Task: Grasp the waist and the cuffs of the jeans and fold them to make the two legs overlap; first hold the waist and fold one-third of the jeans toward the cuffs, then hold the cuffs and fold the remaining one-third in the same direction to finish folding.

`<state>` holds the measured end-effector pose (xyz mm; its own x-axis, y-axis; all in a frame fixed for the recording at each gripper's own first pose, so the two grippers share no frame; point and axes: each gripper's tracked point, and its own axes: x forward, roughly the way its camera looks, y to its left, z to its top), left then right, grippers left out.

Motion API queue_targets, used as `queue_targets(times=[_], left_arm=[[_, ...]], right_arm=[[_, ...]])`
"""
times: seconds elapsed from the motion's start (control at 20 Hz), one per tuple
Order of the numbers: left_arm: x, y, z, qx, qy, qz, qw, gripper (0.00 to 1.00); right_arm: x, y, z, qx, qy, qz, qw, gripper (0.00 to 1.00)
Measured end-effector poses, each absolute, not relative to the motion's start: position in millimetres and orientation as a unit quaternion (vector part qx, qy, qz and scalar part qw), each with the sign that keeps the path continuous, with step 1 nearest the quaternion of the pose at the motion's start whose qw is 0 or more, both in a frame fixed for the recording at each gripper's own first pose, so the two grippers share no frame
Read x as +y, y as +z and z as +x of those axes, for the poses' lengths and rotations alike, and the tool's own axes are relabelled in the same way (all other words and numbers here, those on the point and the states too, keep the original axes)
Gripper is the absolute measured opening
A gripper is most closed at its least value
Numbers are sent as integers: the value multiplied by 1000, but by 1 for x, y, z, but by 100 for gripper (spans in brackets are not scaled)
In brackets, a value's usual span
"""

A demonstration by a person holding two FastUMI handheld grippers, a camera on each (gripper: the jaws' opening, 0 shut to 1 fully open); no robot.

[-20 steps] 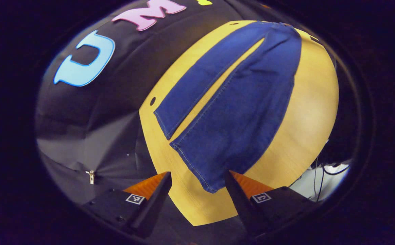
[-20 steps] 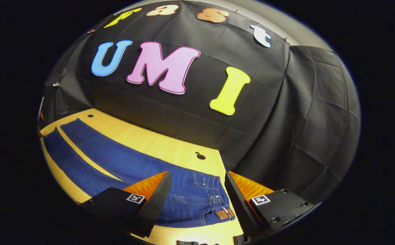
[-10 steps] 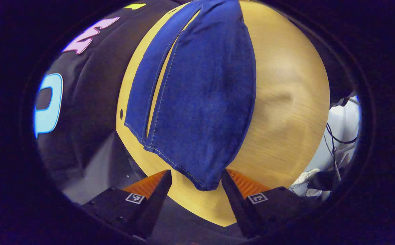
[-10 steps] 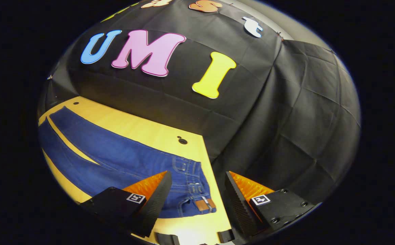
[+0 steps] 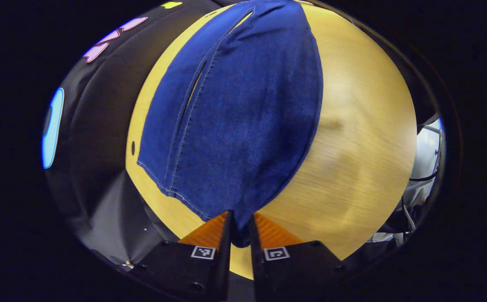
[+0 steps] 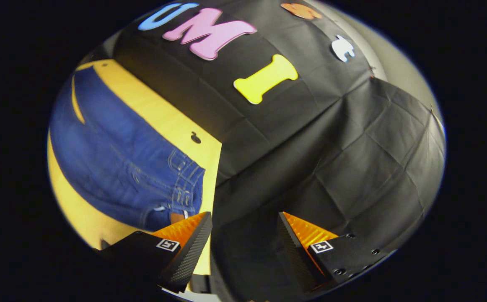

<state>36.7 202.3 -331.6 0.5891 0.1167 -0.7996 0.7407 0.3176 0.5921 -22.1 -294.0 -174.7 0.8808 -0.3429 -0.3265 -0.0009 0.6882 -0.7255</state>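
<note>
Where open before, left gripper (image 5: 239,235) pinching cuff (image 5: 240,228).

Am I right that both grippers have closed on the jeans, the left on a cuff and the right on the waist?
Not quite. The left gripper is shut on a cuff of the jeans, but in the right gripper view the right gripper is open beside the waist, with nothing between its fingers.

Tongs (image 5: 239,228) pinching jeans (image 5: 243,109) cuff over table (image 5: 361,138)
</note>
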Motion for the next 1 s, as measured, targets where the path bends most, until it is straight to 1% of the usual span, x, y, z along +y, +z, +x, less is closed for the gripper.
queue_targets(times=[0.05,0.1,0.15,0.2,0.3,0.4,0.45,0.6,0.7,0.75,0.85,0.9,1.0], left_arm=[[202,-329,36,401,-213,538,710,29],[202,-328,38,400,-208,533,716,13],[203,-328,37,408,-198,523,722,0],[201,-329,35,408,-195,512,731,9],[200,-330,37,407,-199,513,729,7],[202,-329,39,408,-209,527,715,7],[202,-330,39,412,-213,526,713,7],[200,-332,38,427,-218,509,715,6],[202,-332,40,428,-223,510,712,7],[201,-332,40,428,-225,510,711,7],[201,-333,39,429,-227,508,711,7],[201,-332,39,430,-227,510,710,6],[201,-332,40,427,-226,514,709,6]], right_arm=[[-297,-181,-22,231,-81,-403,882,96],[-297,-188,-23,236,-65,-421,874,96],[-296,-192,-21,237,-45,-443,863,96],[-293,-196,-20,236,-22,-467,852,96],[-279,-213,-13,234,39,-510,827,96],[-266,-239,-5,234,105,-555,792,94],[-263,-253,-4,241,135,-570,774,96],[-262,-293,-5,271,203,-591,732,96],[-261,-311,-2,280,236,-608,704,96],[-258,-319,0,282,249,-616,692,95],[-254,-337,-1,297,272,-630,664,96],[-250,-338,1,291,280,-638,656,96],[-247,-341,8,289,280,-640,655,90]])
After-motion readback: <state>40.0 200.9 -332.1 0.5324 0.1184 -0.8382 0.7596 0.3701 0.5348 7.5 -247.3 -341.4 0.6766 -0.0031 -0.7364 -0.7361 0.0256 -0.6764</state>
